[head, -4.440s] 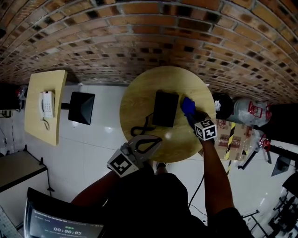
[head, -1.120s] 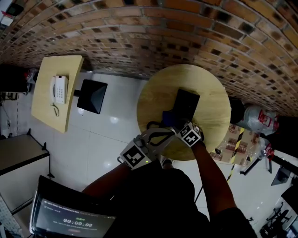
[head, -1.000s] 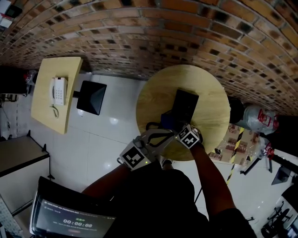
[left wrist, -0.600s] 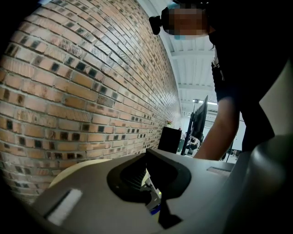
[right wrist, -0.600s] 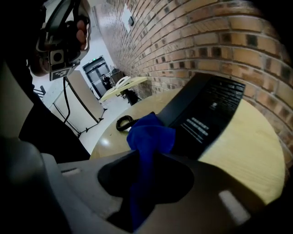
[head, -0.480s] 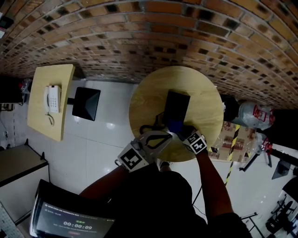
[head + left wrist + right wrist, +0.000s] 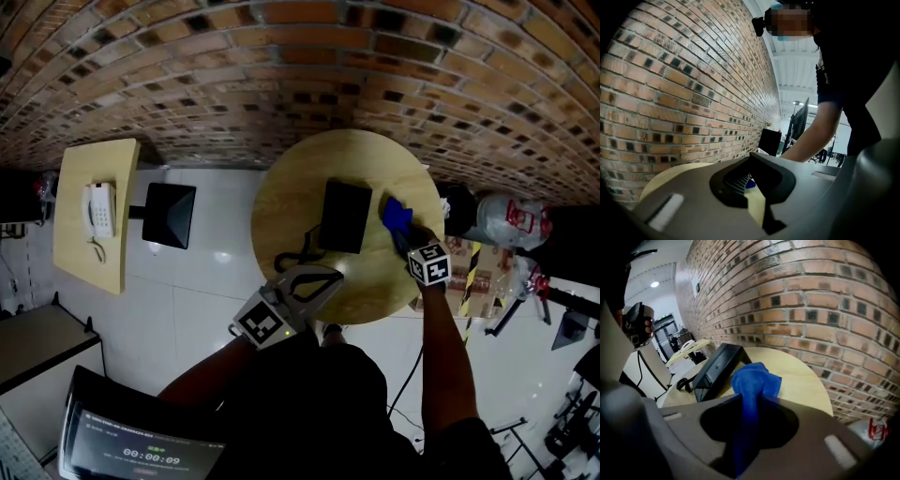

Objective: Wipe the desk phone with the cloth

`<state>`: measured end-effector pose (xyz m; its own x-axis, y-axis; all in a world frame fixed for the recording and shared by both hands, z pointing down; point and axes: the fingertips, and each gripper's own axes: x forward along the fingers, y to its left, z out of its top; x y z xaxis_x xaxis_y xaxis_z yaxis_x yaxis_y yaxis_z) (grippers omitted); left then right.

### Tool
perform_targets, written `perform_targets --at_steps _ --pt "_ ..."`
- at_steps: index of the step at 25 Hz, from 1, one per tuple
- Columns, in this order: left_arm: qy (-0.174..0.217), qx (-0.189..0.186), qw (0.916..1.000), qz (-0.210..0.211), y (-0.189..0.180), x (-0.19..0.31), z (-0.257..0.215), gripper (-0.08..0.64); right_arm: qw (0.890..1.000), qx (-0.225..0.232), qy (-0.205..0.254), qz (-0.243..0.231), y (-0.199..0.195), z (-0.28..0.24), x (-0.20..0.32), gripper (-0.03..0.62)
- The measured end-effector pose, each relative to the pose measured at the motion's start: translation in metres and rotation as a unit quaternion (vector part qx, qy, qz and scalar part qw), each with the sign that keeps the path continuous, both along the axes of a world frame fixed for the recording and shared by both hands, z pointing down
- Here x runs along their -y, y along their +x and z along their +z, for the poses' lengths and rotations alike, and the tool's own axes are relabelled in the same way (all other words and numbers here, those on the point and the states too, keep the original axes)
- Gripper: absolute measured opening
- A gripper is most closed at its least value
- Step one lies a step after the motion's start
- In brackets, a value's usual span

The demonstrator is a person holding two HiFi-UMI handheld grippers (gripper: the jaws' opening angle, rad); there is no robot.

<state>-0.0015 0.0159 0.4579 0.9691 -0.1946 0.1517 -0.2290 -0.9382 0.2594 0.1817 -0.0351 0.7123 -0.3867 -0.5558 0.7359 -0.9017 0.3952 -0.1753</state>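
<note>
The right gripper (image 7: 403, 232) is clamping the cloth (image 7: 395, 214), a blue wad that is bunching out past its closed jaws. The cloth is hanging just beside the phone's (image 7: 345, 216) right edge; whether it is touching that edge cannot be told. The phone is lying near the middle of the round table (image 7: 286, 192).

The step in hand is probably the wipe itself, with the cloth working at the right flank or lining up for a pass. The next move is likely calling for the wad to be brought left onto the phone's top and drawn along it with light downward pressure, light enough that the phone is not sliding.

The phone's long axis is running away from the person toward the brick wall, slightly slanted in the head view. Its cord (image 7: 292, 260) is trailing off the near left corner, and its top face is sloping (which end is the higher one is unclear).

The left gripper (image 7: 325, 276) is hovering at the near table edge by the cord, its jaws meeting at the tips and gripping nothing.
</note>
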Motion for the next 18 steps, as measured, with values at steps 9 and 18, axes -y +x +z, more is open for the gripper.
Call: perform_targets --at_steps 9,18 --pt "-0.009 0.015 0.9999 -0.003 -0.008 -0.001 0.012 -0.008 0.998 -0.022 -0.041 0.04 0.023 0.042 0.006 0.115" --pt "-0.008 0.006 0.9999 -0.01 -0.01 0.001 0.008 -0.009 0.998 -0.021 -0.029 0.051 0.027 0.031 0.015 0.299"
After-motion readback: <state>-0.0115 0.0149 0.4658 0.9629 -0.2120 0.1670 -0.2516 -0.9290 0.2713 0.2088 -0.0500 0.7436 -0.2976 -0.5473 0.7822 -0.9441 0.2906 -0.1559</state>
